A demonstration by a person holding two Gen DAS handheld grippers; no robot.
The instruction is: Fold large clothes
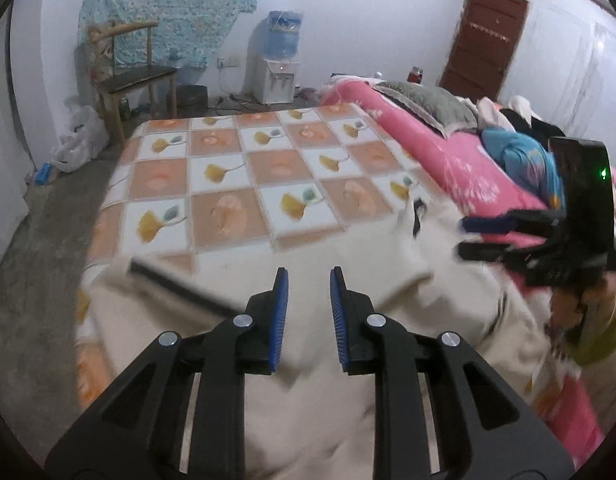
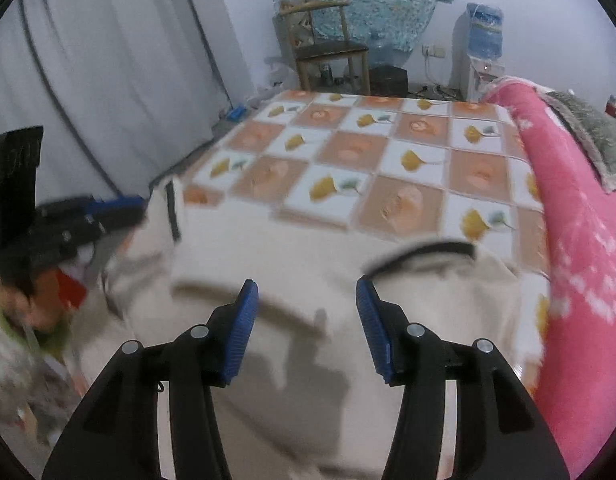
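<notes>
A large cream garment (image 1: 348,248) with black trim (image 1: 179,284) lies spread over the near part of a bed with a checked leaf-print sheet (image 1: 227,168). My left gripper (image 1: 308,276) hovers above the cloth, jaws apart, nothing between the blue pads. My right gripper (image 1: 461,237) shows at the right edge of that view, held by a hand. In the right wrist view the right gripper (image 2: 305,292) stands open over the same garment (image 2: 299,248), its pads clear of the cloth. A black-trimmed edge (image 2: 428,250) lies just beyond it. The left gripper (image 2: 127,214) shows at the left edge there.
A rolled pink blanket (image 1: 440,152) and a grey pillow (image 1: 428,104) run along the bed's right side, with a pile of clothes (image 1: 520,156) behind. A wooden chair (image 1: 135,76), a water dispenser (image 1: 277,64) and a brown door (image 1: 488,40) stand by the far wall.
</notes>
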